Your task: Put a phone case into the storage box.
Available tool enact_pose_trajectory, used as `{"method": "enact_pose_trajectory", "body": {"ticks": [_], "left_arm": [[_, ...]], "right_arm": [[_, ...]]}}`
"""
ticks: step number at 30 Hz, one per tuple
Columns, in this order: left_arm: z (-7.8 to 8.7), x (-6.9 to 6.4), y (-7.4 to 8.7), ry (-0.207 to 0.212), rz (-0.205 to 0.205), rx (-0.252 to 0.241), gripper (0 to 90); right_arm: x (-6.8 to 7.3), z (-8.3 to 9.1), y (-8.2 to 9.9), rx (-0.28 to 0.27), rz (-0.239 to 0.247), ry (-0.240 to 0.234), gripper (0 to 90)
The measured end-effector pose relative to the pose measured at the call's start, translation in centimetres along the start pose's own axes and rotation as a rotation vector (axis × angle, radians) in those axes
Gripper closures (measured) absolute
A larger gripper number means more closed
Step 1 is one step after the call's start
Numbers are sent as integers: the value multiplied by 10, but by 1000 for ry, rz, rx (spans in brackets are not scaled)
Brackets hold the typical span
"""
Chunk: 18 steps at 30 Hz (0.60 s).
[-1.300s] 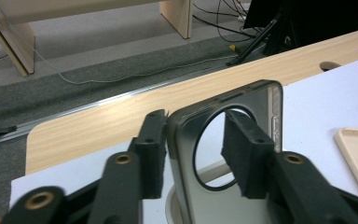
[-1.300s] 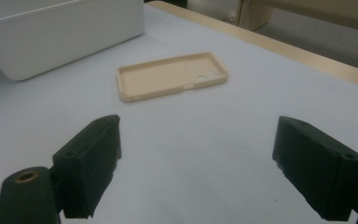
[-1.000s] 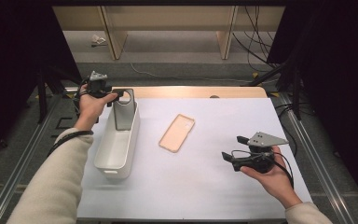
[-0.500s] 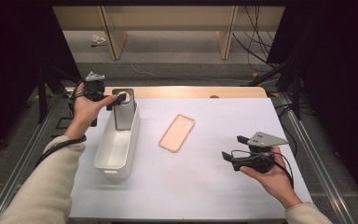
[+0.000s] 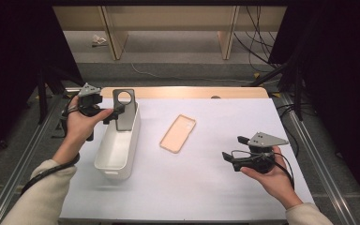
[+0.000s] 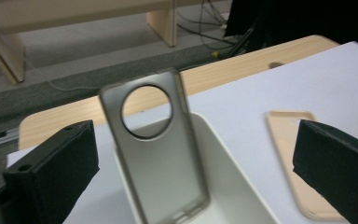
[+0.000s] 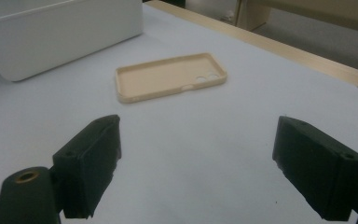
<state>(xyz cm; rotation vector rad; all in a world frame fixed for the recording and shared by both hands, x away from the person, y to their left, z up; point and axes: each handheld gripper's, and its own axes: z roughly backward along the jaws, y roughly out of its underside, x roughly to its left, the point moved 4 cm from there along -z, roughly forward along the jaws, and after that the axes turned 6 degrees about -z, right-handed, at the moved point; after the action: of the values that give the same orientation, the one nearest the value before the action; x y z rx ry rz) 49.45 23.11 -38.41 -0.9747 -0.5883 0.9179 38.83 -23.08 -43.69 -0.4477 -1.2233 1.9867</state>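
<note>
Phone case (image 5: 124,111) in grey, the one with the big round camera hole, stands upright in the far end of the white bin (image 5: 117,149), leaning on its far wall. The left gripper (image 5: 104,112) is just to the left of it, jaws spread wide and nothing between them; they have just been opening, and in the left gripper view the case (image 6: 156,154) stands free in the gap with neither pad touching it. So I judge the drop-off of this case to be done, with the letting-go step finishing now.

A second case (image 5: 177,133), peach coloured, lies flat and hollow side up on the white table (image 5: 206,187), to the right of the bin and well apart from it. The right gripper (image 5: 228,158) is held low near the right side of the table, jaws released and empty, pointing toward that case (image 7: 170,77).

Next, as I read it, the peach case goes into the bin too. That calls for one gripper to reach it, catch it by a long edge, since it lies flat, lift it and carry it left over the bin's rim without knocking the grey one over.
</note>
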Motion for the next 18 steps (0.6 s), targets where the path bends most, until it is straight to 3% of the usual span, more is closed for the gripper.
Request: {"method": "enact_pose_trajectory", "body": {"ticks": [18], "left_arm": [[34, -47, 41, 72, -32, -21, 0]], "right_arm": [[3, -4, -1, 3, -2, -2, 162]]}}
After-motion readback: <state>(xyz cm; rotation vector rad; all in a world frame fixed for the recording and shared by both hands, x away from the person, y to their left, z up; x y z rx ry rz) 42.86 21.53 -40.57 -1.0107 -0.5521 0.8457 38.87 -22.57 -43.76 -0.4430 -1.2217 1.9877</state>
